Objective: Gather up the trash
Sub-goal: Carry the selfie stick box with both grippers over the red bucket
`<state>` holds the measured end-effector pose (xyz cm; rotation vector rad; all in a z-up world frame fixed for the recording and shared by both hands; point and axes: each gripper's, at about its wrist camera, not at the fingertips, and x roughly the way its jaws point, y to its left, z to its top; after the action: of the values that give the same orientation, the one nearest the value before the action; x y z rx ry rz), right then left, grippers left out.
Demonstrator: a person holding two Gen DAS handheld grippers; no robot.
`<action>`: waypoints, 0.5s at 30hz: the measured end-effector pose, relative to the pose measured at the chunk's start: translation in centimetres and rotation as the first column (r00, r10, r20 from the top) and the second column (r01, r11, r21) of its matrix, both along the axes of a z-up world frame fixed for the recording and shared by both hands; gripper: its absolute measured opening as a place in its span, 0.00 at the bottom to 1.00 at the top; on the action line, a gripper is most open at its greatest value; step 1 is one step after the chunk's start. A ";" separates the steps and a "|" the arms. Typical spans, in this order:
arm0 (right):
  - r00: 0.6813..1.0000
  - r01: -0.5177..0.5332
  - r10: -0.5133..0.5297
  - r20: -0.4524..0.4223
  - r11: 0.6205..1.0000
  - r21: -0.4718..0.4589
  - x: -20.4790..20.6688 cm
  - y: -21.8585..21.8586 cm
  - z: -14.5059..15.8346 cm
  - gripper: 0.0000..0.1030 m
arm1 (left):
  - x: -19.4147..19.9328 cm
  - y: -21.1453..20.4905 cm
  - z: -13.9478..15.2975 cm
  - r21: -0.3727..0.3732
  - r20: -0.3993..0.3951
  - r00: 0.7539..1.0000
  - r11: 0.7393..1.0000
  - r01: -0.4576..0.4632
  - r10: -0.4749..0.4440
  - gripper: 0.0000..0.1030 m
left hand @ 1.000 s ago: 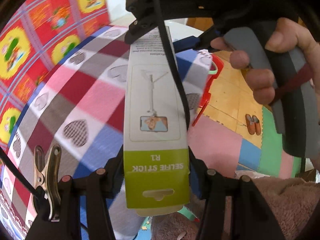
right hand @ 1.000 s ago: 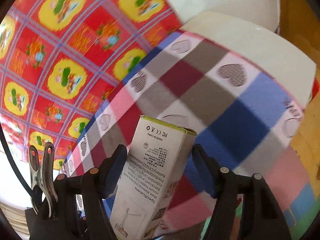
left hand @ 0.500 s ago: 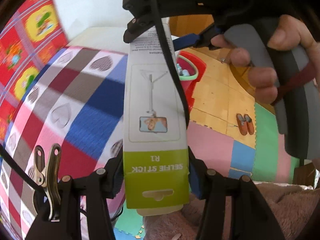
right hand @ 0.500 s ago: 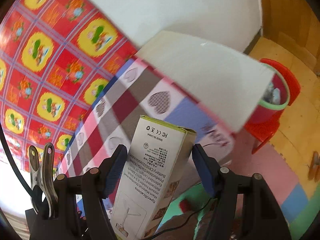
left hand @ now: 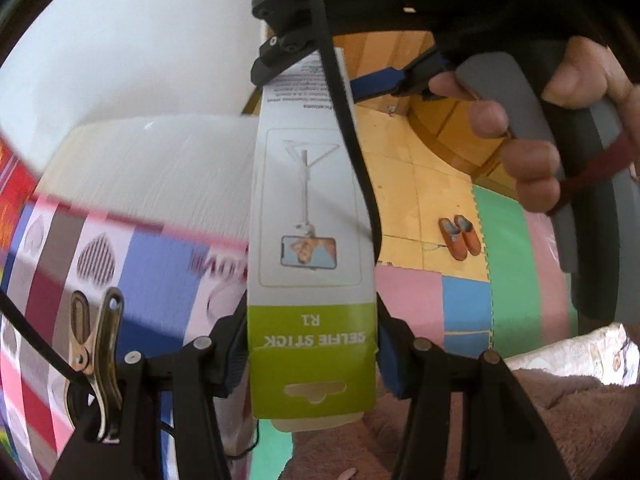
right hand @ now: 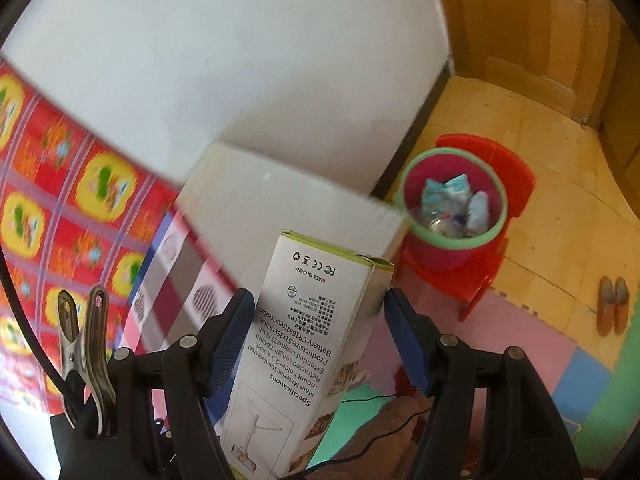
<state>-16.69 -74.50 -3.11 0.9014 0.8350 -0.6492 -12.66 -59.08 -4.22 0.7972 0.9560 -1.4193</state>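
A long white selfie stick box (left hand: 308,184) with a green end is held at both ends. My left gripper (left hand: 312,344) is shut on the green end, a pad against each side. My right gripper (left hand: 328,64), held in a hand (left hand: 516,148), grips the far end at the top of the left wrist view. In the right wrist view the box (right hand: 320,276) stands tilted between the blue pads of my right gripper (right hand: 320,320). A pink bin (right hand: 452,240) with a green rim holds wrappers and stands on a red plastic chair (right hand: 480,276) ahead and to the right.
A bed with a checked heart cover (left hand: 132,264) and a white board end (right hand: 280,204) lies to the left, against a white wall. Coloured foam mats (left hand: 508,248) cover the floor. Orange slippers (right hand: 612,308) lie on the yellow tiles. A wooden door (right hand: 532,32) stands behind the bin.
Both views have swept off the checked bed cover toward the wall and floor. The bin on the red chair has come into the right wrist view. The box stays gripped.
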 end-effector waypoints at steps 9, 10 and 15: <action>0.994 0.110 -0.110 -0.016 0.994 -0.011 -1.9 -5.9 0.3 0.67 | 0.0 -5.9 0.0 -0.005 -0.018 0.995 0.995 0.098 -0.098 0.53; 0.993 0.119 -0.120 -0.016 0.993 -0.011 -2.0 -6.3 0.3 0.67 | -0.1 -6.4 0.1 -0.003 -0.018 0.994 0.995 0.104 -0.104 0.53; 0.989 0.147 -0.147 -0.015 0.989 -0.008 -2.8 -8.7 0.3 0.67 | -0.2 -9.0 0.0 0.005 -0.017 0.993 0.993 0.116 -0.116 0.53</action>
<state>-19.47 -83.18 -2.81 0.9588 0.7844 -0.7873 -12.85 -68.05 -4.24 0.8584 0.9401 -1.5258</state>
